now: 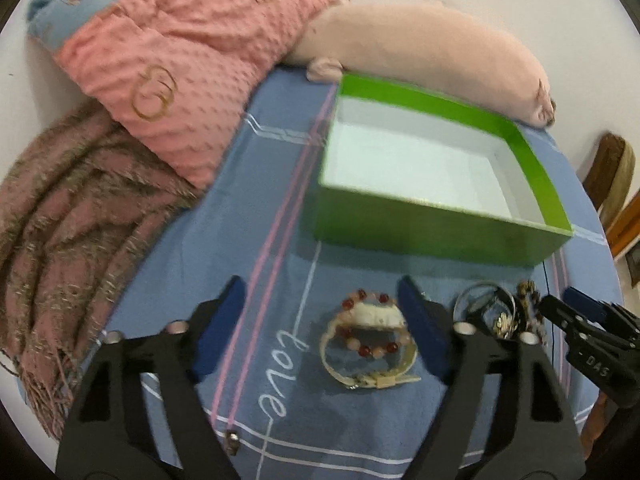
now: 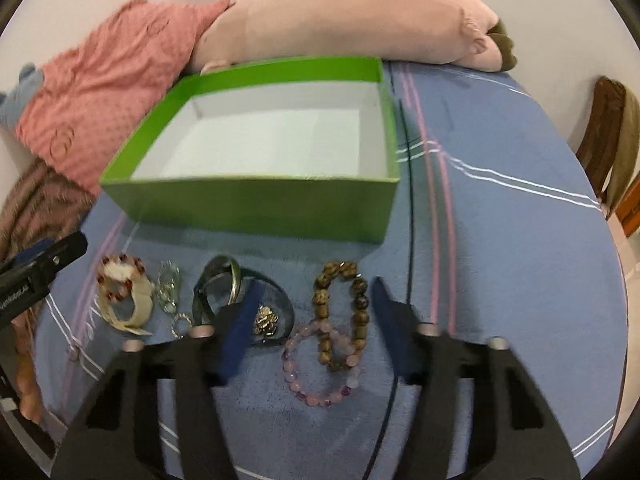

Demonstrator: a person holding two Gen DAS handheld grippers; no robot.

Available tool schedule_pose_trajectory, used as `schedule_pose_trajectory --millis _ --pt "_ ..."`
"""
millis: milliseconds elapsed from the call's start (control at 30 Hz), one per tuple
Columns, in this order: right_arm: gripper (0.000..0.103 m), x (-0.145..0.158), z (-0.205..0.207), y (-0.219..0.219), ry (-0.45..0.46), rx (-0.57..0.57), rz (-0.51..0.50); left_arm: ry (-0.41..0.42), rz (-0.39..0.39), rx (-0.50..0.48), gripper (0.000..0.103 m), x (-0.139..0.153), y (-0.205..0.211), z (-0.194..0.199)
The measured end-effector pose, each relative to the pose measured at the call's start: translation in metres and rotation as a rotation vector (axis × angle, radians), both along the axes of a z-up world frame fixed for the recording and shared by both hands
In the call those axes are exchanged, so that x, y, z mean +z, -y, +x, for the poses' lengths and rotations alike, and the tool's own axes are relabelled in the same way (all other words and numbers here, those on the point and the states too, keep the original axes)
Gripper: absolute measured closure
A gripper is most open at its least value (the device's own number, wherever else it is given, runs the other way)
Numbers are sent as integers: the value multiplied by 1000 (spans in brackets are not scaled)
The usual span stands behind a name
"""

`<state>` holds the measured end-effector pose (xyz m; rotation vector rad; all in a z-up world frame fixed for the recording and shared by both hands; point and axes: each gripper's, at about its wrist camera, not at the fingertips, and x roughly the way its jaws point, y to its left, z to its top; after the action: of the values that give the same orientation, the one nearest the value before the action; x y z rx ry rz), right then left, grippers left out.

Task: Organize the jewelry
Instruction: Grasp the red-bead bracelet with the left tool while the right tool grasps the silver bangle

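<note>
**Surface.** Bed [image 2: 500, 220] under a blue striped sheet; the jewelry lies in a row near the cameras, in front of the box.

**Container.** Green box [image 2: 256, 204], open top, white inside, nothing in it. It sits just beyond the row.

**Item 1.** Red-and-pink bead bracelet [image 1: 370, 334], far left of the row, lying on a cream watch strap [image 1: 374, 376]. Likely light; the beads look smooth and may roll under the pads. Best pinched across the bead cord on the side away from the strap.

**Item 2.** Small silvery chain piece [image 2: 170, 290], right of item 1. Limp and fine; detail too blurred to tell.

**Item 3.** Metal bangles [image 2: 220, 284], stacked, with a gold-coloured trinket [image 2: 266, 320] beside them. Rigid, probably slippery; take hold across one rim.

**Item 4.** Brown bead bracelet [image 2: 340, 312], overlapping a pale pink bead bracelet [image 2: 316, 368] at the right end. Probably elastic-strung, so likely to sag when lifted.

**Left gripper** [image 1: 320, 324]. Jaws apart, straddling item 1; no pad touches it, nothing held.

**Right gripper** [image 2: 312, 320]. Jaws apart, straddling item 4; the left pad lies over the bangles' edge in view, nothing clamped.

**Background.** Pink blanket [image 1: 180, 64], pink plush toy [image 2: 352, 20], brown shawl [image 1: 60, 232] on the bed's far and left sides.
</note>
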<state>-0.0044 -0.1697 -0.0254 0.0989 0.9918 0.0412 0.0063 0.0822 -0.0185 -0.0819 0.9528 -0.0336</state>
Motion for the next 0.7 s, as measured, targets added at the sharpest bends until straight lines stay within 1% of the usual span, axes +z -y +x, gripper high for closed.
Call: schedule_pose_trajectory --millis 33,100,200,233,300,400,500,600,700 --pt "56 -4 2 -5 -9 13 2 -16 0 -4 39 -2 4 2" --pt "56 -6 2 -8 -11 35 15 -45 -1 -3 41 -8 5 7" --pt "56 -6 2 -10 5 46 33 -72 -13 25 40 -14 -4 11" --pt "56 -6 3 -11 8 51 45 -80 -22 34 38 -15 -9 12" --pt "56 -7 5 -10 11 58 71 -98 -35 36 36 -16 -9 17" --pt "56 -10 11 -18 5 64 71 -107 -40 38 34 -18 -13 19" --pt "56 -9 10 -21 6 84 90 -109 -47 41 34 -21 -15 20" --pt "56 -10 9 -27 10 98 78 -113 -53 44 34 -22 -12 23" --pt "56 -15 10 -30 -7 104 78 -116 -66 39 35 -22 -7 27"
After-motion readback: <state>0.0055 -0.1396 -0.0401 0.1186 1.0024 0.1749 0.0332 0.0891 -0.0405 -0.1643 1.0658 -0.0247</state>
